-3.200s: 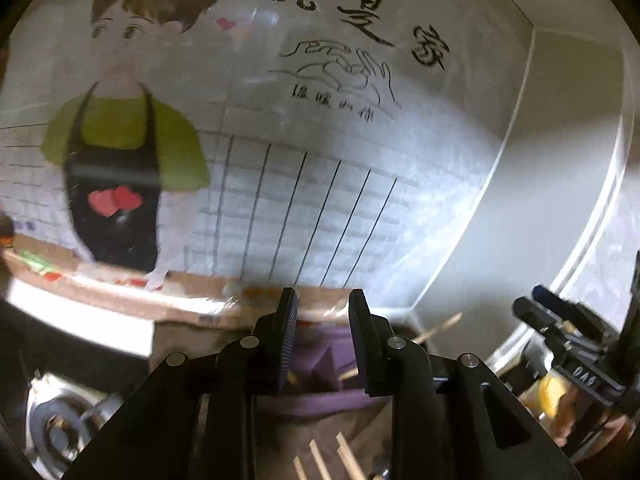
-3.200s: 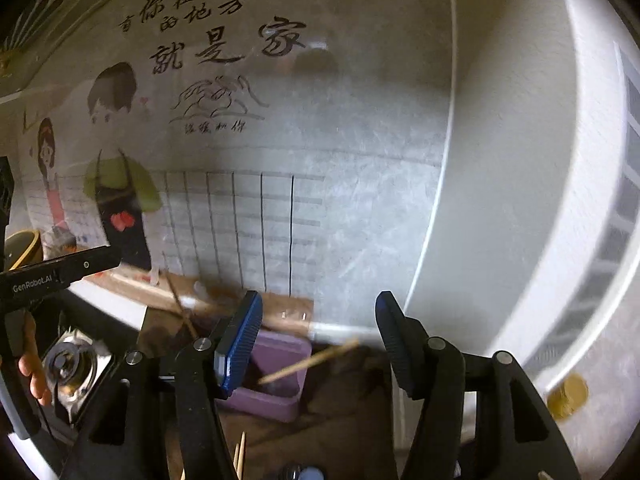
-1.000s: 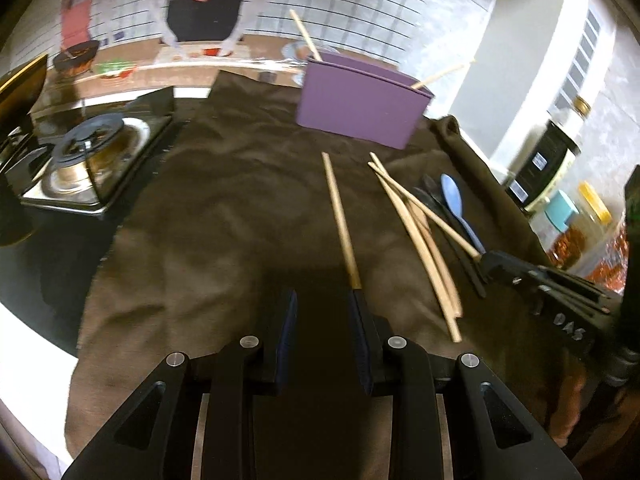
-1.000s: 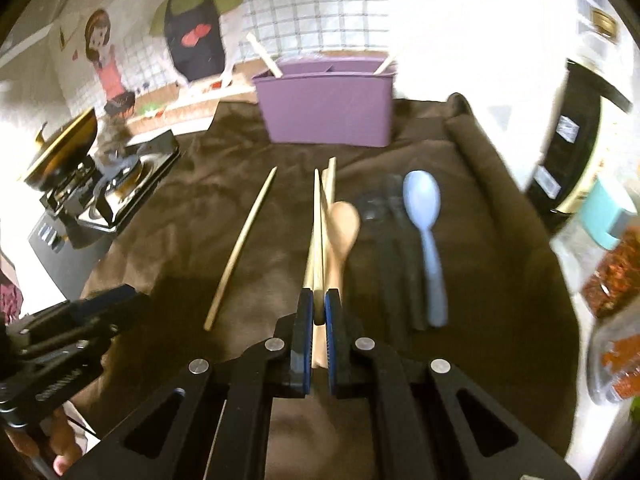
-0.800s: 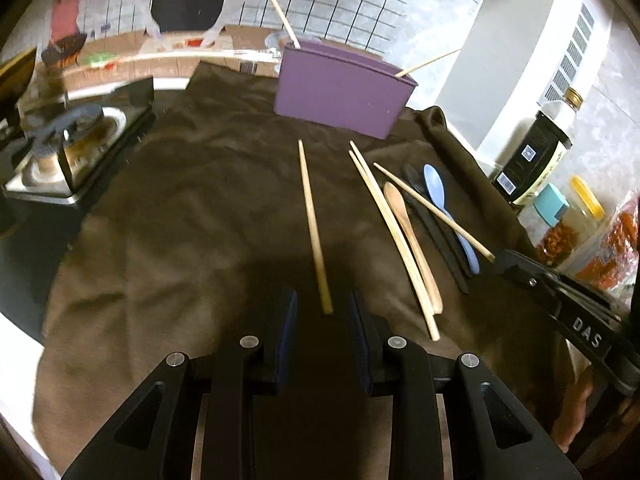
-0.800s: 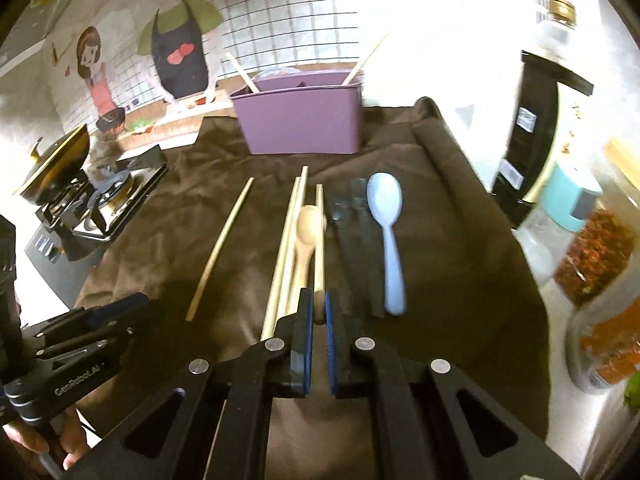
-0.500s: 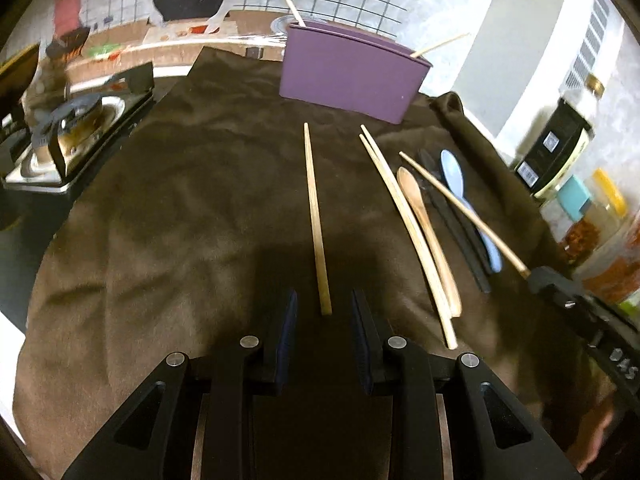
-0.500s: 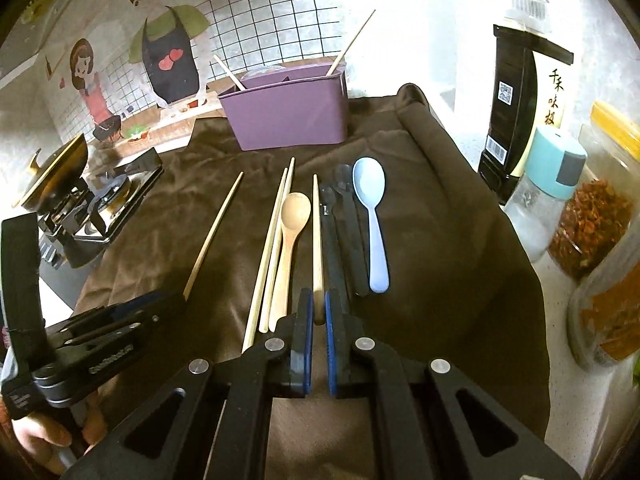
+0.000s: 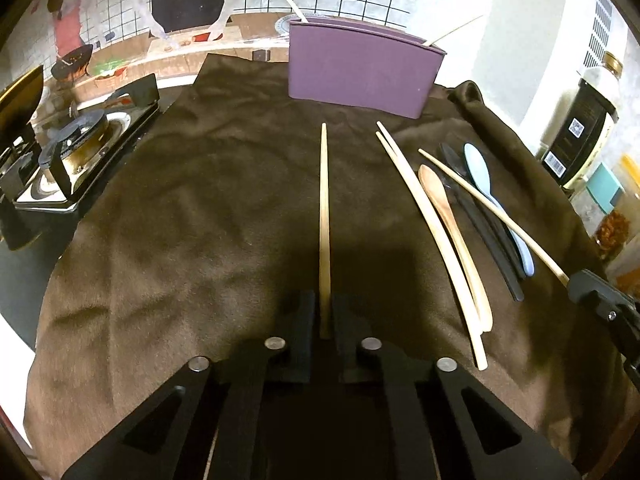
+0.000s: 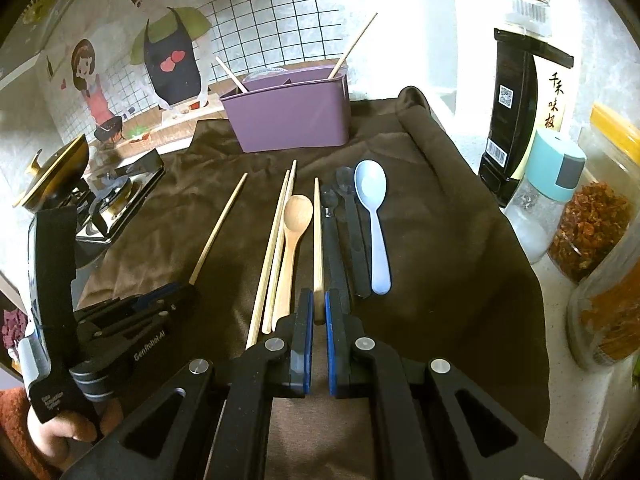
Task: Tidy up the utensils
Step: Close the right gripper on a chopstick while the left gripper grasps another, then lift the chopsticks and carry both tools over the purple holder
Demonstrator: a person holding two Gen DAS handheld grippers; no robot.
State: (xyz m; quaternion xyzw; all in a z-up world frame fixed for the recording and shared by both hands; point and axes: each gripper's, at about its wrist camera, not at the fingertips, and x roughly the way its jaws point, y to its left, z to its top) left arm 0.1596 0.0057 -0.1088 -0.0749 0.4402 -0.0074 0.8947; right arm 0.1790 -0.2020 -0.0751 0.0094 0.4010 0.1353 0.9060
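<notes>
A purple utensil holder [image 9: 360, 70] [image 10: 292, 114] stands at the far edge of a brown cloth [image 9: 180, 208], with two chopsticks sticking out of it. My left gripper [image 9: 322, 312] is shut on the near end of one wooden chopstick [image 9: 324, 216], also seen in the right wrist view [image 10: 218, 224]. My right gripper [image 10: 316, 308] is shut on another chopstick [image 10: 317, 240] [image 9: 492, 210]. On the cloth lie two more chopsticks [image 10: 274, 248], a wooden spoon [image 10: 294, 236], black spoons [image 10: 344, 232] and a light blue spoon [image 10: 374, 220].
A gas burner [image 9: 76, 152] and a gold pot lid [image 10: 52, 168] sit at the left. A dark sauce bottle [image 10: 520, 116], a teal-capped shaker [image 10: 548, 196] and jars [image 10: 592, 224] stand at the right on the counter. A tiled wall is behind.
Both grippers came down from facing the wall to the cloth. My right gripper has stayed shut on its chopstick; my left fingers have closed around the end of the lone chopstick.
</notes>
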